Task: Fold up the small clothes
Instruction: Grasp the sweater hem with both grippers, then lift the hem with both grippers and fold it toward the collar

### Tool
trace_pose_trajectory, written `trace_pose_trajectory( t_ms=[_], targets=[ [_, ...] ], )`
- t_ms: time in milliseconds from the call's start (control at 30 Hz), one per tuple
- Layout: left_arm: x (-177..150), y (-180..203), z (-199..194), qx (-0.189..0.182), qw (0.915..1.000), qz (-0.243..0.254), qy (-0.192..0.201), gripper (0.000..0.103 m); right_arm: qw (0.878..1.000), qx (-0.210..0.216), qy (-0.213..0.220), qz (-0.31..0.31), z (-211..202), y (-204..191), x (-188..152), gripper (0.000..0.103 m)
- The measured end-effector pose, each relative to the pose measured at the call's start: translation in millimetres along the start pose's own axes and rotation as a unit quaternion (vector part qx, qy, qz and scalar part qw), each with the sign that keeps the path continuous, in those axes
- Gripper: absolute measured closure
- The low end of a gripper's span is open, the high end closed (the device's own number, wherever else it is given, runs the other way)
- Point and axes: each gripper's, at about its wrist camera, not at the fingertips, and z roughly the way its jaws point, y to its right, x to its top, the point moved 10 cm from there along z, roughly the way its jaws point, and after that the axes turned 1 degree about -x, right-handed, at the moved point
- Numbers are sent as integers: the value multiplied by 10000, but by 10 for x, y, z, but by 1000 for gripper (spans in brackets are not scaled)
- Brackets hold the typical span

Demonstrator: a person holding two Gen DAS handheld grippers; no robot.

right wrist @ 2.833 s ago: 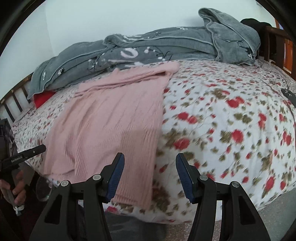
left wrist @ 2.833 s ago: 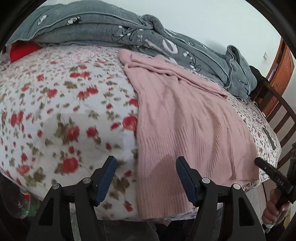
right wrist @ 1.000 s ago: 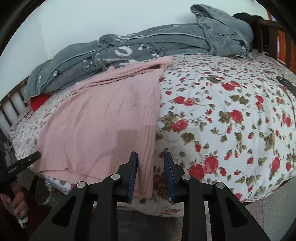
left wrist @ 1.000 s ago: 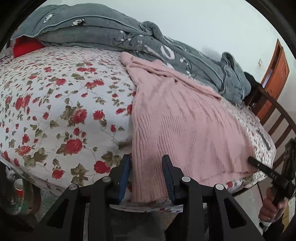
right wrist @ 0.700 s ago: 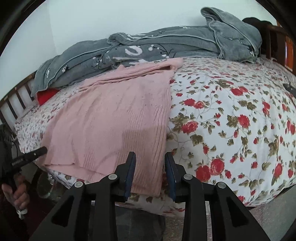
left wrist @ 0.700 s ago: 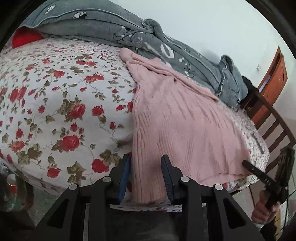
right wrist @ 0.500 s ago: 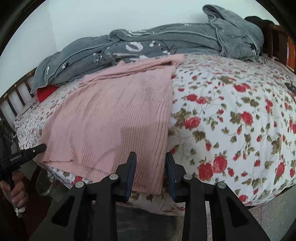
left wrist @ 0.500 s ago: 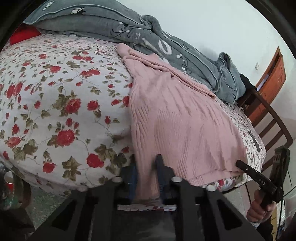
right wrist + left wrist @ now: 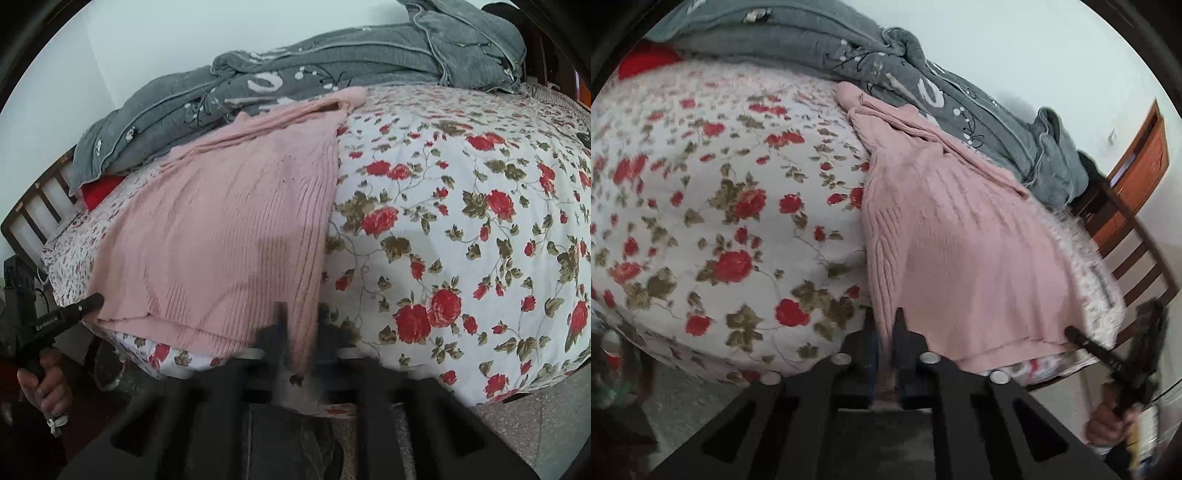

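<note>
Left wrist view: the left gripper (image 9: 885, 343) is pinched tight on the ribbed hem corner of the pink knit sweater (image 9: 960, 251), its jaws having just closed with the knit between them. The sweater lies flat on the floral bedsheet (image 9: 713, 221), its hem hanging over the bed's near edge and its far end just short of the grey blanket (image 9: 923, 85). In the right wrist view the right gripper (image 9: 299, 339) has likewise just clamped down on the opposite hem corner of the sweater, the fabric trapped between its closed jaws.

With both corners held, the step in hand looks like lifting the hem and carrying it toward the blanket-side end to fold the sweater in half. To do it well, the two grippers should rise together and travel level, keeping the hem taut so the knit does not sag or twist. Loose knit stretches, so a gentle pull is wiser, and the hem should land square on the far edge.
</note>
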Motion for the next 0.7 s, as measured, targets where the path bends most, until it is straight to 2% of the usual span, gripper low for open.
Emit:
trace_pose_trajectory(
  t_ms=[67, 233, 467, 633, 700],
  targets=[
    [106, 46, -115, -267, 9992, -221, 175, 97, 9999, 69, 74, -79, -80, -34, 31, 97],
    [370, 208, -365, -707, 9962, -324, 402, 97, 9984, 480, 247, 148, -317, -69, 174, 98],
    [808, 372, -552, -1185, 9890, -406, 784, 97, 9892, 1139, 727, 562, -609, -97, 646, 98],
    [1168, 457, -571, -1324, 9858, -320, 978, 97, 9815, 1360, 1020, 877, -668, -78, 1111, 98],
    [1288, 473, -561, -1196, 9871, -236, 1042, 97, 9777, 1445, 1138, 1010, -669, -63, 1304, 98]
  ],
)
